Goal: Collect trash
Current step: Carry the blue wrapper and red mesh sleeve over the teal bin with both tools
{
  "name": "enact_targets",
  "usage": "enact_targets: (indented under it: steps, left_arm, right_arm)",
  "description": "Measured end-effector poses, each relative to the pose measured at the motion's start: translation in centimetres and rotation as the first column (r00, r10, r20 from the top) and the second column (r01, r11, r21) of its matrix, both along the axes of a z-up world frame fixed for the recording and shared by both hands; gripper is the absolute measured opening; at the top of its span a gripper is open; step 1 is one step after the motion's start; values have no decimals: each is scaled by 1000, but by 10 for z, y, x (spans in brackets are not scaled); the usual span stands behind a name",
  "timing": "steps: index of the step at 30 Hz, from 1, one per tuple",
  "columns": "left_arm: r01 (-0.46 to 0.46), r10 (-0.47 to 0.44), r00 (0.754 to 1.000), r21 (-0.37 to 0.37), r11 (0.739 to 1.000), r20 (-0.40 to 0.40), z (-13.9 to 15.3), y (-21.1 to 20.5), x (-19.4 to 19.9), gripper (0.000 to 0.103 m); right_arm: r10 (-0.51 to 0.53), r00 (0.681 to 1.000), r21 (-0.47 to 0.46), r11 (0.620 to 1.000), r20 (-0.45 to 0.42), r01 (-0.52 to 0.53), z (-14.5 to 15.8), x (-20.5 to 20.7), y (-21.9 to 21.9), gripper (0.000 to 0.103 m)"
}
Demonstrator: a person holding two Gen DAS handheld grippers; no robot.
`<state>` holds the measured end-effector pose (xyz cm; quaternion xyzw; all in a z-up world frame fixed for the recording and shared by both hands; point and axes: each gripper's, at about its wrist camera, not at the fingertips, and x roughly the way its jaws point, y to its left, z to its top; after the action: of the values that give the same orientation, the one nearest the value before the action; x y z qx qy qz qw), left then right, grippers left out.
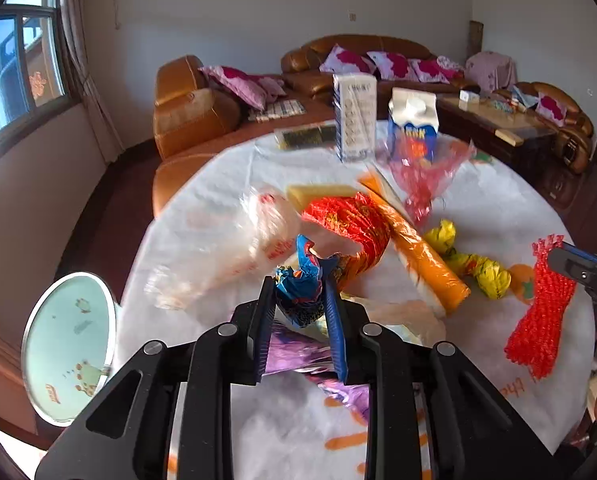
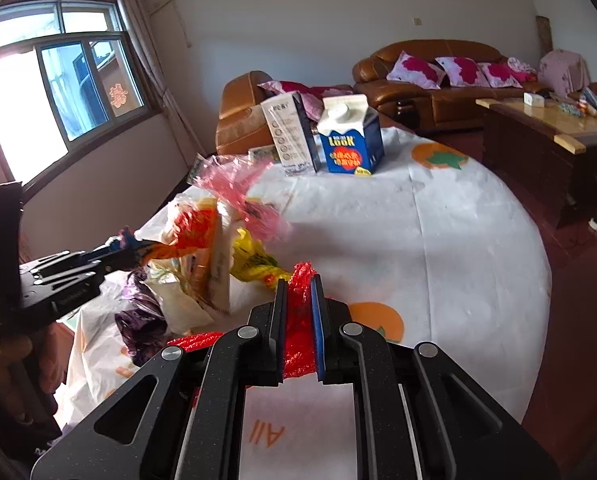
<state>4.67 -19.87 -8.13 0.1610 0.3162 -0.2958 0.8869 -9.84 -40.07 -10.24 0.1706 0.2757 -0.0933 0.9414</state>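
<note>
My left gripper (image 1: 300, 280) is shut on a crumpled blue wrapper (image 1: 302, 296) and holds it above a pile of trash on the white-covered round table (image 1: 478, 208). The pile has a clear plastic bag (image 1: 234, 240), a red foil wrapper (image 1: 354, 220), an orange package (image 1: 422, 256), a yellow wrapper (image 1: 474, 264) and a purple wrapper (image 1: 298, 350). My right gripper (image 2: 299, 284) is shut on a red foam net (image 2: 298, 336), which also shows hanging at the right in the left wrist view (image 1: 542, 308). The left gripper shows at the left in the right wrist view (image 2: 122, 246).
A blue milk carton (image 2: 352, 140), a tall white box (image 2: 292, 136) and a pink cellophane wrapper (image 2: 238, 188) stand farther back on the table. A pale green bin (image 1: 68, 346) sits by the table's left edge. Brown sofas (image 2: 430, 76) and a coffee table (image 2: 546, 136) lie beyond.
</note>
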Motion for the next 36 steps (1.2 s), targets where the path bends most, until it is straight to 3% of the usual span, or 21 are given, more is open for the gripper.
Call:
enact_targets:
  steps: [9,18,36]
  left_arm:
    - [-68,69,996,-21,997,64,27,40,2,24]
    - [-191,189,976,10,982,107,37,98,23,24]
    - [-340,326,934,80,937,148,38,180,57,24]
  right_arm:
    - [27,999,-6,1000,43,-27,24,14,16,11]
    - [126,988,-38,992,87,-123,51,63,55,11]
    - [276,959,-131,955,57,-267,69,161,143,11]
